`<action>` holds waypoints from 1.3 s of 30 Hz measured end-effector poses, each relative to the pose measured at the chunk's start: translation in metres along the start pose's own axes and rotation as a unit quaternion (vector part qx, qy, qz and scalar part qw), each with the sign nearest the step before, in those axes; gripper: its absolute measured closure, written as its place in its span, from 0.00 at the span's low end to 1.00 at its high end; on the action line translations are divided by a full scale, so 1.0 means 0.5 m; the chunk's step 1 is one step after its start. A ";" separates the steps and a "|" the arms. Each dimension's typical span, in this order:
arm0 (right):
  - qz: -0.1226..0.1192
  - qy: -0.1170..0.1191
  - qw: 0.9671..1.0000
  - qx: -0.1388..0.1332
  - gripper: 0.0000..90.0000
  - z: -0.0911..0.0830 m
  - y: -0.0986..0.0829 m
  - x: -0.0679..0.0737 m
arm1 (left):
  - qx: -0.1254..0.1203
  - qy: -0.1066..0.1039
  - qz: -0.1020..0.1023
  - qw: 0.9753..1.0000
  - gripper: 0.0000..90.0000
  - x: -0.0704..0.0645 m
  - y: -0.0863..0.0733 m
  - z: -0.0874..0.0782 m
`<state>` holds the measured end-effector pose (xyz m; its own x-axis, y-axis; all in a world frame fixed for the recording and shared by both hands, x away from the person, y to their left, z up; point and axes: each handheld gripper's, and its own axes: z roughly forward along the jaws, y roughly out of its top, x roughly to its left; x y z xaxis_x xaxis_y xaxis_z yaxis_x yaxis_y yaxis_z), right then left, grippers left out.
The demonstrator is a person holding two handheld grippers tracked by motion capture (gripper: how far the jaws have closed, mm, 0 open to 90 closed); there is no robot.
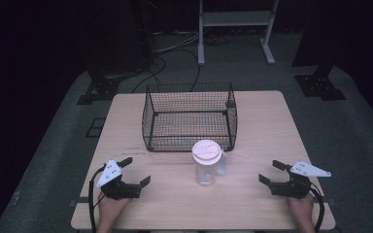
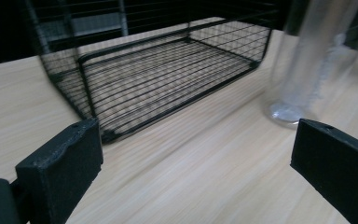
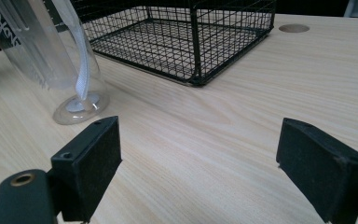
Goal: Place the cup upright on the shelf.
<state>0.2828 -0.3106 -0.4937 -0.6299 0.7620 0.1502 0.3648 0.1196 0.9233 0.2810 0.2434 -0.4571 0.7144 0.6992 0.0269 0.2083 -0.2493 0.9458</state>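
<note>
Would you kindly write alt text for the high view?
A clear plastic pitcher with a white lid stands on a pale wooden table, in front of an empty black wire-mesh basket. The left gripper and right gripper, both open, flank it, each hand-held.

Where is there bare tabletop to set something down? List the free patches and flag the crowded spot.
Free: the table between the clear tumbler and each of the left gripper and right gripper; also both strips beside the wire basket, left and right. Crowded: the narrow gap between tumbler and basket front.
</note>
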 end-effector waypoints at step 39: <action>0.001 0.009 1.000 0.000 0.14 0.001 0.000 -0.001 | 0.053 -0.108 0.056 0.991 0.01 -0.066 0.134 0.070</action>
<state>0.2833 -0.3105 -0.4940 -0.6414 0.7507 0.1585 0.3668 0.1186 0.9227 0.2949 0.1800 -0.4059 0.8608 0.5065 0.0499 0.1795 -0.3939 0.9014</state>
